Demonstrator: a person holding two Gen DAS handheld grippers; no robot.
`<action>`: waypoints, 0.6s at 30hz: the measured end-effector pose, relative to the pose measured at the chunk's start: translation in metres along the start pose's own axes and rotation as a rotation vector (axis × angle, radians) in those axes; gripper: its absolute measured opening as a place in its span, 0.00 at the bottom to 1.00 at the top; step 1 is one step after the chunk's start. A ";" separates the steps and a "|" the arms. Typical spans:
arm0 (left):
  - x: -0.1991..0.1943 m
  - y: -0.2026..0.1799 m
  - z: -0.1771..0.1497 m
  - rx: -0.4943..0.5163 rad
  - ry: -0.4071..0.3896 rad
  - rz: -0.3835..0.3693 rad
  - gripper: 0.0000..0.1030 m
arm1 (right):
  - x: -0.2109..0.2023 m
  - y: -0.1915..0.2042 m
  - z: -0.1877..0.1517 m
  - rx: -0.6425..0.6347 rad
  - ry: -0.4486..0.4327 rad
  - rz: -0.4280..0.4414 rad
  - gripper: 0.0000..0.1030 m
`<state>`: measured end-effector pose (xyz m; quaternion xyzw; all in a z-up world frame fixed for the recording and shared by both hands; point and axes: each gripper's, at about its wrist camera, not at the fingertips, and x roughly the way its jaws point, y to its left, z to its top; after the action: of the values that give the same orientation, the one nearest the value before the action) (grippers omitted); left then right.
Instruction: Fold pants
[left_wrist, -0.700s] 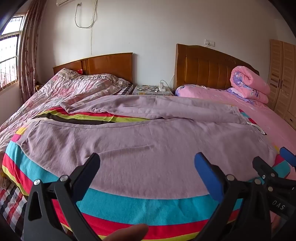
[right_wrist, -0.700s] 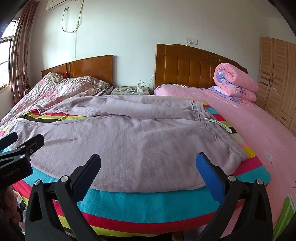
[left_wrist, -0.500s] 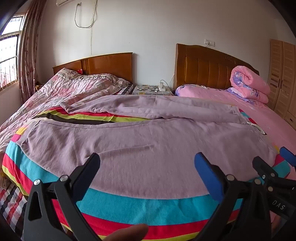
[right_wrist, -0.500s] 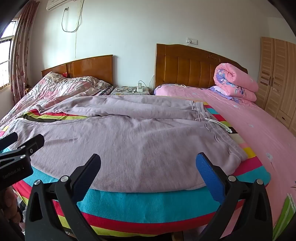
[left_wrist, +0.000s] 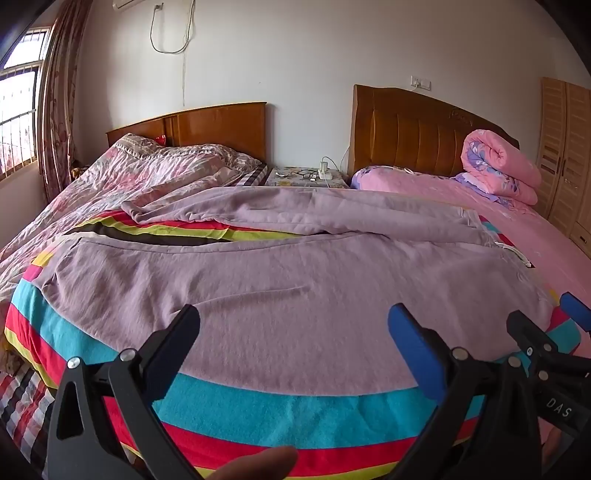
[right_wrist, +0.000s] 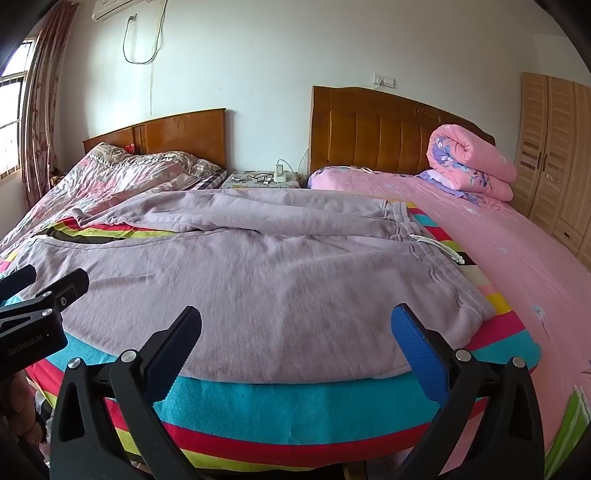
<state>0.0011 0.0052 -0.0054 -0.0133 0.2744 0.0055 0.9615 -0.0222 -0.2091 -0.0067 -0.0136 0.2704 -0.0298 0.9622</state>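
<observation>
Mauve pants (left_wrist: 288, 280) (right_wrist: 280, 280) lie spread flat across a striped blanket (left_wrist: 280, 410) (right_wrist: 295, 410), legs running to the left, waistband with a white drawstring (right_wrist: 439, 251) at the right. My left gripper (left_wrist: 293, 325) hovers over the near leg's edge, jaws wide open and empty. My right gripper (right_wrist: 295, 325) hangs open over the near edge toward the waist end, nothing between its fingers. Each gripper shows at the other view's side: the right gripper (left_wrist: 546, 336), the left gripper (right_wrist: 40, 295). A fingertip (left_wrist: 258, 465) shows at the bottom of the left wrist view.
Two beds with wooden headboards (left_wrist: 417, 144) stand side by side, a nightstand (left_wrist: 306, 175) between them. A rolled pink quilt (right_wrist: 469, 162) lies on the pink bed at the right. A wardrobe (right_wrist: 554, 147) lines the right wall; a curtained window (left_wrist: 22, 99) is at the left.
</observation>
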 end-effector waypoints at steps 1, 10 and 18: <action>0.000 0.000 0.000 0.000 0.000 0.000 0.99 | 0.000 0.000 0.000 0.000 0.000 0.001 0.96; 0.001 0.000 0.001 -0.001 0.008 0.004 0.99 | -0.001 0.000 -0.001 0.000 0.003 0.002 0.96; 0.001 0.000 0.000 0.001 0.013 0.004 0.99 | 0.001 0.001 -0.005 0.001 0.005 0.006 0.96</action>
<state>0.0016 0.0051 -0.0056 -0.0123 0.2805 0.0075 0.9598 -0.0233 -0.2084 -0.0114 -0.0123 0.2727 -0.0273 0.9616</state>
